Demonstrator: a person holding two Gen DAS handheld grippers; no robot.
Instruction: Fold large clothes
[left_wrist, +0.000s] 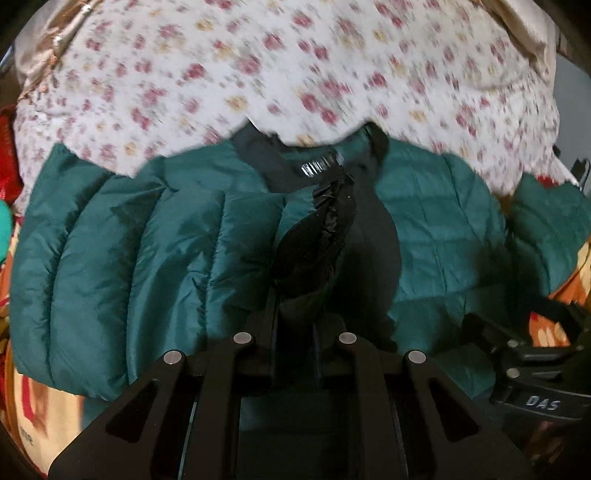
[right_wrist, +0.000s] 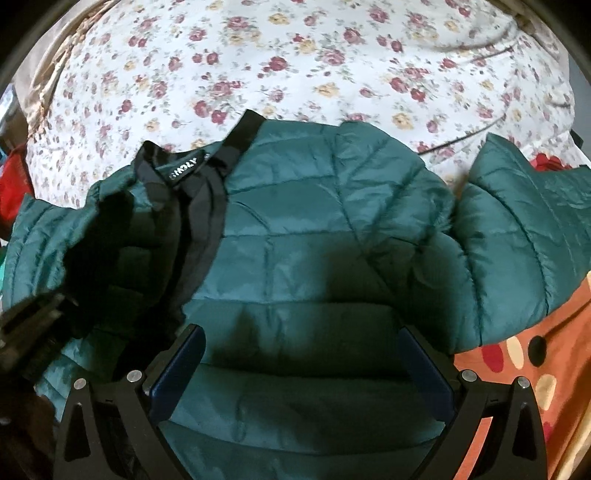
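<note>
Folding stage: jacket (left_wrist: 110, 266) front panel, frame centre, pinched in left gripper (left_wrist: 295, 321); right gripper (right_wrist: 301, 354) spread, empty; laying flat judged next.

You have a teal quilted puffer jacket (right_wrist: 314, 229) spread flat just beyond the right tongs (right_wrist: 301, 373), its black collar (left_wrist: 325, 166) ahead of the left tongs (left_wrist: 295, 325), one sleeve (right_wrist: 517, 236) lying apart.

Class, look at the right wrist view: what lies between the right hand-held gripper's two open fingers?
Only the teal puffer jacket fills the gap between the open fingers of the right hand-held gripper; nothing else lies there, as the right wrist view shows.
</note>
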